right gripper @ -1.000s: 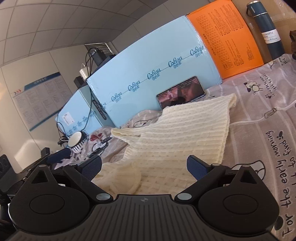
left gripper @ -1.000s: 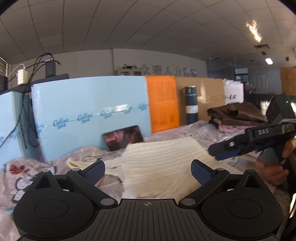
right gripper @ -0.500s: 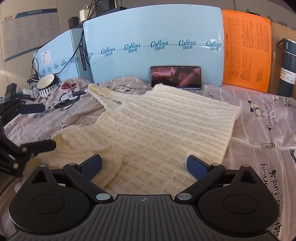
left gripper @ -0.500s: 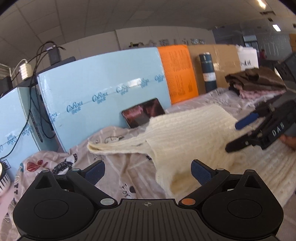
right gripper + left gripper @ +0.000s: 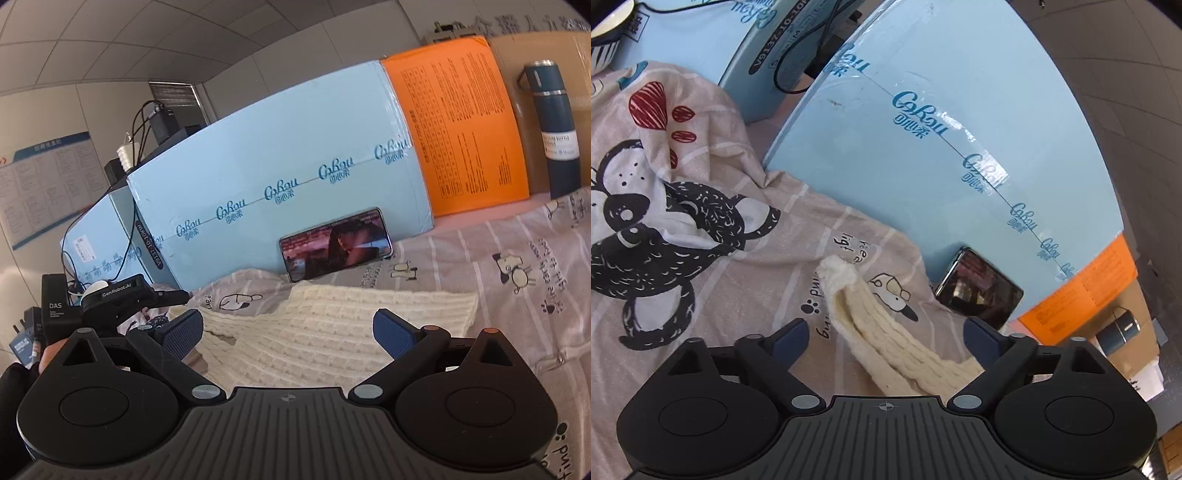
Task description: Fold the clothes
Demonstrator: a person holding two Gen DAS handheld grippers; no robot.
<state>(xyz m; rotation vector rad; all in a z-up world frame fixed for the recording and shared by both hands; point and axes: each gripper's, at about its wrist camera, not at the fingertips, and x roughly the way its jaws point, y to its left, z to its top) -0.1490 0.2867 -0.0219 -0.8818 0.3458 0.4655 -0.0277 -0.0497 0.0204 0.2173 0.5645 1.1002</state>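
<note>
A cream knitted sweater [image 5: 332,325] lies flat on the cartoon-print bedsheet [image 5: 701,280]. One sleeve [image 5: 871,317] stretches out to the left and ends in a rolled cuff. My left gripper [image 5: 884,334] is tilted over this sleeve, which runs between its fingers. The jaws are closing, with a gap still on both sides of the knit. In the right wrist view the left gripper [image 5: 173,299] sits at the left, held by a hand in a dark sleeve. My right gripper [image 5: 286,332] hovers open above the sweater's body with nothing between its pads.
Light blue cartons [image 5: 280,192] stand along the back with a phone [image 5: 336,243] leaning on them. To the right are an orange box [image 5: 465,122] and a dark blue flask [image 5: 554,125]. A bowl [image 5: 605,40] and cables lie at the far left.
My left gripper has swung left from the sweater body to the sleeve near the cuff, rolled sideways, and its jaws have narrowed. The right gripper has shifted forward over the body.
</note>
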